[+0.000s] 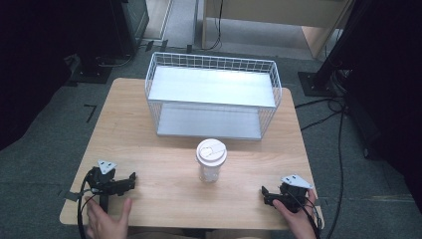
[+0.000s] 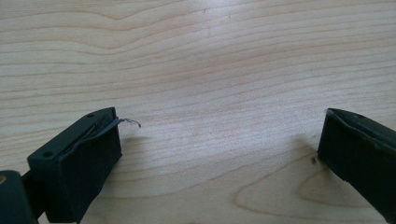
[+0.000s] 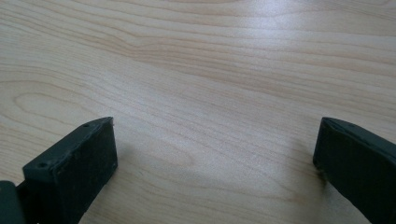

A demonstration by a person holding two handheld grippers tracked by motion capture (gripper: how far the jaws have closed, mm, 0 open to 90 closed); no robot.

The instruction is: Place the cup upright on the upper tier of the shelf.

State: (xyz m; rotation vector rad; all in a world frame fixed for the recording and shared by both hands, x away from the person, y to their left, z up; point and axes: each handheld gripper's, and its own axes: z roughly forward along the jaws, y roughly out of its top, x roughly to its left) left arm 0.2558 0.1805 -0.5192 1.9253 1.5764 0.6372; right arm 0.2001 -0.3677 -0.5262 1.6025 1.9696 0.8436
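The left gripper (image 1: pixel 130 180) rests on the light wooden table (image 1: pixel 149 149) near the front left corner. A hand (image 1: pixel 107 219) lies flat just behind it at the front edge. In the left gripper view its two black jaws stand wide apart, with only bare wood between them. A thin loose strip curls off the tip of the jaw at the left of that view.

In the middle of the table, a little toward the front edge, stands the clear plastic cup with a white lid (image 1: pixel 211 160). It is upright and nothing touches it. It stands well apart from both grippers.

Behind the cup, by the back edge, is a white wire basket rack with two flat grey shelves (image 1: pixel 214 94). Both shelves have nothing on them.

The right gripper (image 1: pixel 265 194) rests near the front right corner, with a hand (image 1: pixel 298 219) around it. In the right gripper view its jaws are wide apart too, over bare wood.

The cup looks light and thin. I think it would bend or crack if squeezed hard, and its smooth side could slip. The lid might pop off. The best place to hold it is likely the see-through side just under the lid, with a soft squeeze, keeping it straight up.
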